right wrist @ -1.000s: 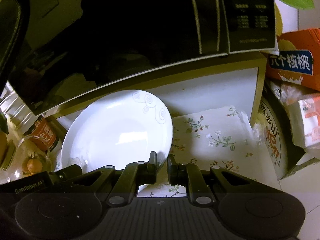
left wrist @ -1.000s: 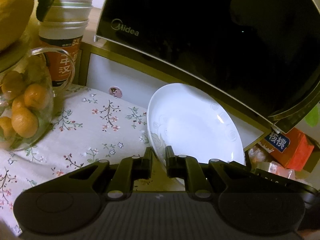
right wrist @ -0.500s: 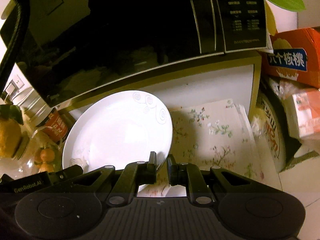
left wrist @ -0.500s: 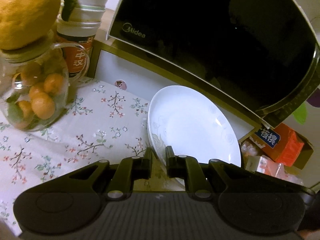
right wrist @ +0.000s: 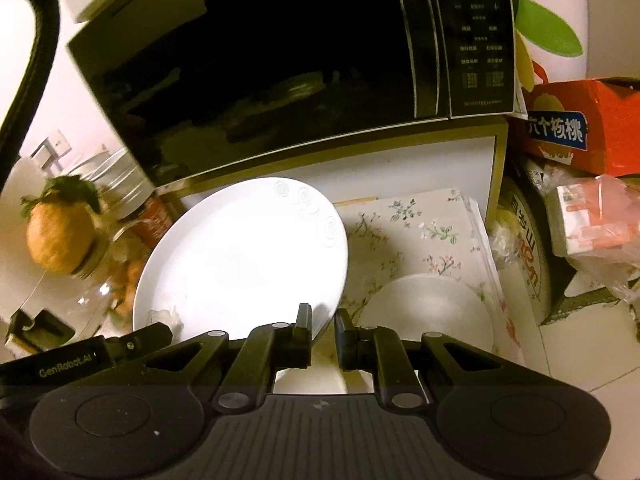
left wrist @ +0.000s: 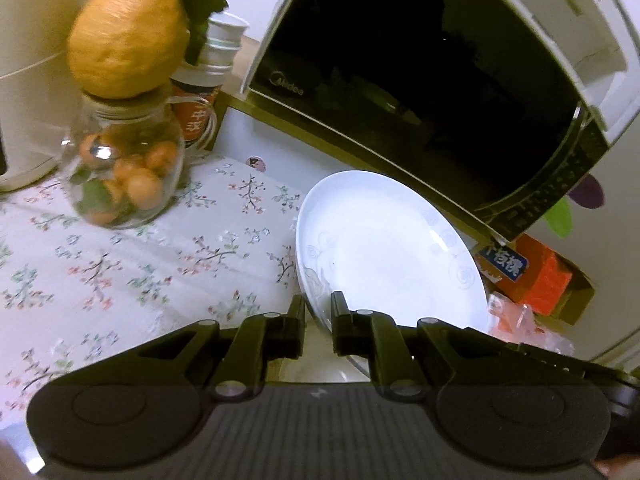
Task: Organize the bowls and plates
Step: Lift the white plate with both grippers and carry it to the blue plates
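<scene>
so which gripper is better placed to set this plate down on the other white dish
The right gripper, probably. Both grippers are shut on the plate; the left gripper holds the opposite rim. The other white dish lies on the floral cloth just beside the right one.

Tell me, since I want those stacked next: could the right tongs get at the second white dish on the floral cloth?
Probably not yet: the right tongs are shut on the white plate. The second dish lies uncovered beneath.

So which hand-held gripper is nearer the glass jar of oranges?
Left. The left hand-held gripper grips the plate at the rim on the jar side; the right hand-held gripper grips the opposite rim, the plate between it and the jar.
</scene>
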`<control>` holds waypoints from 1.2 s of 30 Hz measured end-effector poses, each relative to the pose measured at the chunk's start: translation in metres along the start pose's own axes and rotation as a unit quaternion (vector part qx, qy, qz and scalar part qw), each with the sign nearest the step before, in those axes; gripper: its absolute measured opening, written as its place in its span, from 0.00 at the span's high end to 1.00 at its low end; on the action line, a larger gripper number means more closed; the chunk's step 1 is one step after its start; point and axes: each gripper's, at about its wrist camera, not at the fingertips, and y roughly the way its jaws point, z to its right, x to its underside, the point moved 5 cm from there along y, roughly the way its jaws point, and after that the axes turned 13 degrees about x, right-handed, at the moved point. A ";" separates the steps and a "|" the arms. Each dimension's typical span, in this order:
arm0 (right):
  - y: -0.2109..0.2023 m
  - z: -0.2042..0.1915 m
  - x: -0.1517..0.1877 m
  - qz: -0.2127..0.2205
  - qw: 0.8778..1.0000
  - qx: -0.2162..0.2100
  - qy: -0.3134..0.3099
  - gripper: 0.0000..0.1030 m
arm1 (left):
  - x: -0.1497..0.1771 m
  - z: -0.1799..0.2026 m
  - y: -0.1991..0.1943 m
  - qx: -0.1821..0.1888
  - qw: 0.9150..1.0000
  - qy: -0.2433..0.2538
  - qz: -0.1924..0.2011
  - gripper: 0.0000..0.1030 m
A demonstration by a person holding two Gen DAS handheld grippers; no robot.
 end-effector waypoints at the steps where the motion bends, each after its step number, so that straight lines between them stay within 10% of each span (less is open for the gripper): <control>1: -0.006 -0.001 0.004 0.000 1.000 0.000 -0.002 0.88 | 0.002 0.001 -0.008 0.003 1.000 0.001 0.001 0.90; 22: -0.122 -0.074 0.093 0.014 0.999 -0.036 -0.031 0.88 | 0.056 -0.034 -0.155 -0.027 0.999 0.027 0.004 0.90; 36: -0.117 -0.111 0.158 -0.041 0.996 -0.047 -0.056 0.87 | 0.087 -0.075 -0.175 -0.046 0.999 0.016 -0.020 0.90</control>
